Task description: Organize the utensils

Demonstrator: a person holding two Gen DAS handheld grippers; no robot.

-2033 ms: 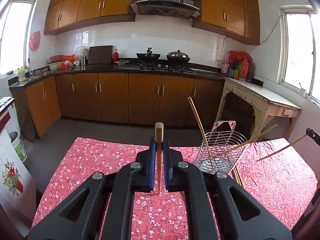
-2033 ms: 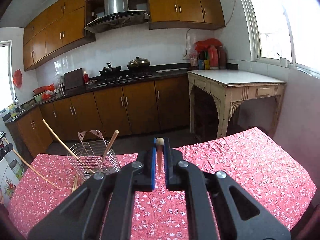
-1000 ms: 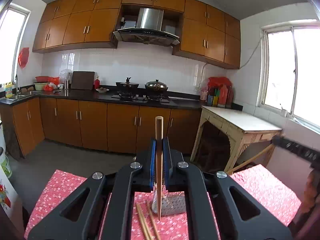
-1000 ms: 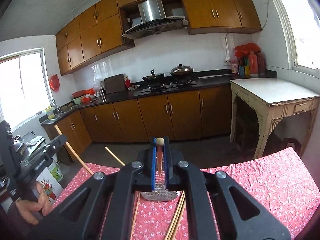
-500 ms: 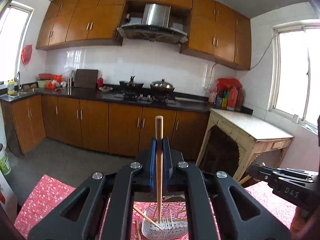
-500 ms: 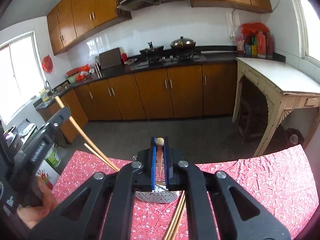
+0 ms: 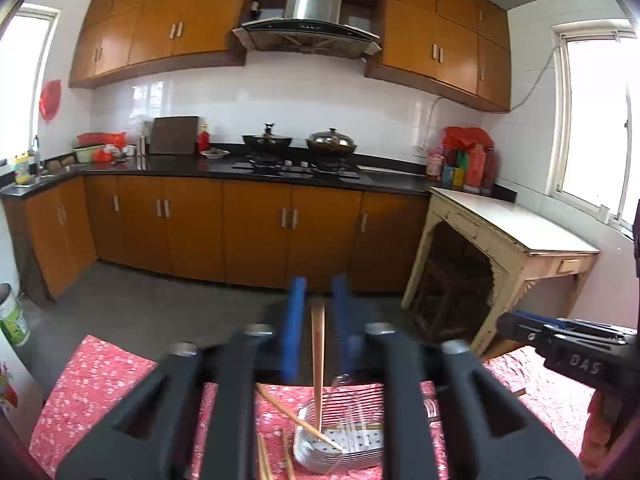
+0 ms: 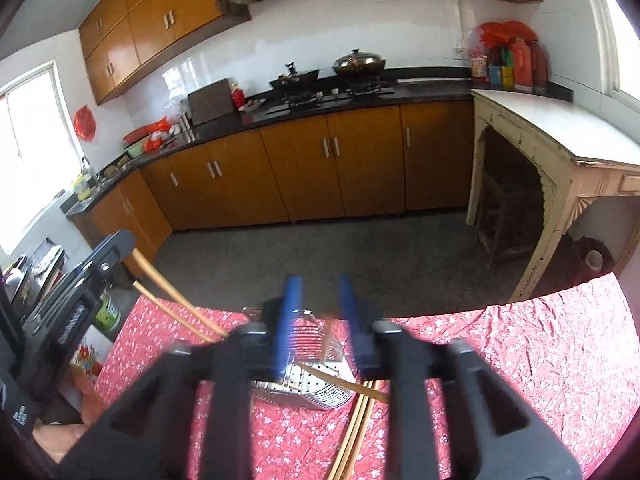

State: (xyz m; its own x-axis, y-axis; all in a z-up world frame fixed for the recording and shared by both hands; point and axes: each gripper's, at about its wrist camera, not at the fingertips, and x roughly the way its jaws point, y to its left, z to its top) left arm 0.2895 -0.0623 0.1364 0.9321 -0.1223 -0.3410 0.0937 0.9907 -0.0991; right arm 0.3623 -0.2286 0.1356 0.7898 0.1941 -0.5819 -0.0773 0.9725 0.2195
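both grippers are letting go. our left gripper has its blue jaws opening, and a chopstick stands between them, not pinched, its tip down in the wire basket. our right gripper is opening too — we see nothing between its jaws, though the picture is blurry there, so maybe its stick has dropped already. one stick leans across the basket's edge, and more loose chopsticks lie on the red flowery cloth, touching the basket's side.

we think these sticks are light, stiff and a bit slippery — they roll and tip easily. best to pinch one near the thick end, so the thin end can point down into the basket. the basket looks light too, and it could slide if we bump it.
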